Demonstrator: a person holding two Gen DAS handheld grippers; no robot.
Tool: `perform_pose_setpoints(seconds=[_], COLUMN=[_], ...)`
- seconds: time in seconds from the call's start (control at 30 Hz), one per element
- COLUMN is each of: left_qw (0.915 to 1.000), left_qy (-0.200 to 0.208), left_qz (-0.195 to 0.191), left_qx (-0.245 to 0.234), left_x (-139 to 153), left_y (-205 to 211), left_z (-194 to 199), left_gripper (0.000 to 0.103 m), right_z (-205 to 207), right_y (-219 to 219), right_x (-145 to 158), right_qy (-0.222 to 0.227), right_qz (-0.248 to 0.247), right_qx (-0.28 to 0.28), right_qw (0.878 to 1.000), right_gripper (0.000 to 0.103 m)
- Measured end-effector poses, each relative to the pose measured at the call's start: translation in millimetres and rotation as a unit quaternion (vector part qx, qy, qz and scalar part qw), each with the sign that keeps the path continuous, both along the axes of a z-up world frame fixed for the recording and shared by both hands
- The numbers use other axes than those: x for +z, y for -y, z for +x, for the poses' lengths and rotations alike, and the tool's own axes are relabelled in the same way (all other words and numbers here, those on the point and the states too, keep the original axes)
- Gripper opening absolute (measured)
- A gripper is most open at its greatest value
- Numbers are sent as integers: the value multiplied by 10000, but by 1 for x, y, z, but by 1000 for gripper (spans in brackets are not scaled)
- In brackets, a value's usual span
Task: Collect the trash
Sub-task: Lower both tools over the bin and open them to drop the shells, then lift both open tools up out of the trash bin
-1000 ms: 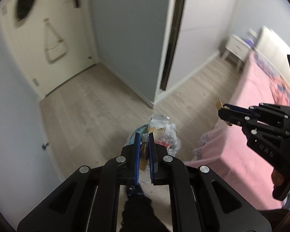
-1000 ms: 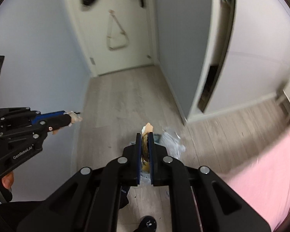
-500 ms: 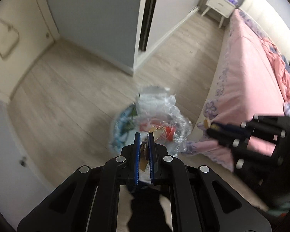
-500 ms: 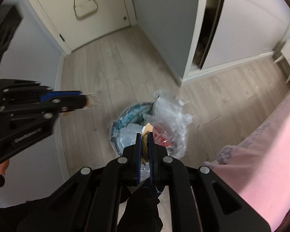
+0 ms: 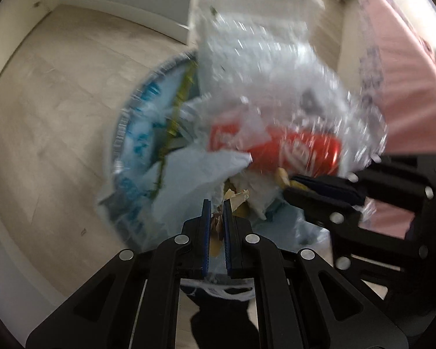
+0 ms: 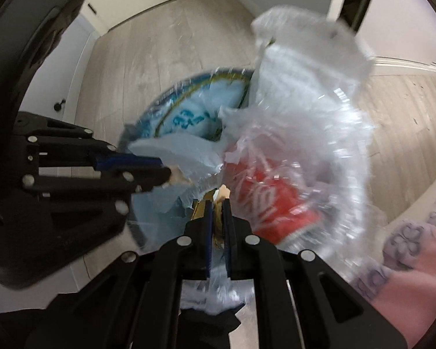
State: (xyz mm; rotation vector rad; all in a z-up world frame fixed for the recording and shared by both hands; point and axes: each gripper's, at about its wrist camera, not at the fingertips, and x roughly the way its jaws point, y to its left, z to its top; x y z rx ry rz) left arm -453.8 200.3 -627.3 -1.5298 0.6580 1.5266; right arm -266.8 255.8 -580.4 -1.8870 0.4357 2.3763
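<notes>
Both grippers lowered over trash bin (image 5: 125, 133), red can (image 5: 299, 148) inside

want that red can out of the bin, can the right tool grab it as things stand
Probably not yet: the right tool is shut on a brownish scrap, and crinkled clear plastic drapes over the red can.

Little can be read — the red can (image 5: 276, 147), just ahead of the left gripper (image 5: 215, 203), bears white script lettering, too blurred to spell out. Blue print on the bag (image 6: 189, 119) — illegible.
</notes>
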Motion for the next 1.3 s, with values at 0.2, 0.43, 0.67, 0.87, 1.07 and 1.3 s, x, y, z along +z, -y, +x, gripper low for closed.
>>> perform_pose_setpoints(seconds=[0.2,0.43,0.67,0.87,1.07,1.3], left_qw=[9997,9993,9998,9997,9987,9986], left_qy=[165,332,159,149,400,280], left_qz=[8,-21,9,153,323,360], left_qx=[-157,-162,-144,-86,12,250], left_x=[-35,-64,-69,-55,-33,3], left_y=[0,2,11,10,9,12], left_z=[2,3,-1,-12,-17,-14], left_gripper=[7,7,32,80,94,97], right_z=[-4,-5,-3,4,3,1], right_y=[1,3,10,7,8,20], right_x=[-33,-51,-52,-50,-29,-2], right_qy=[83,133,80,163,-36,-222], right_qz=[-91,-73,199,374,179,256], right_qx=[118,202,414,482,506,447], right_qw=[9999,9997,9989,9980,9985,9984], right_gripper=[8,8,9,13,62,95])
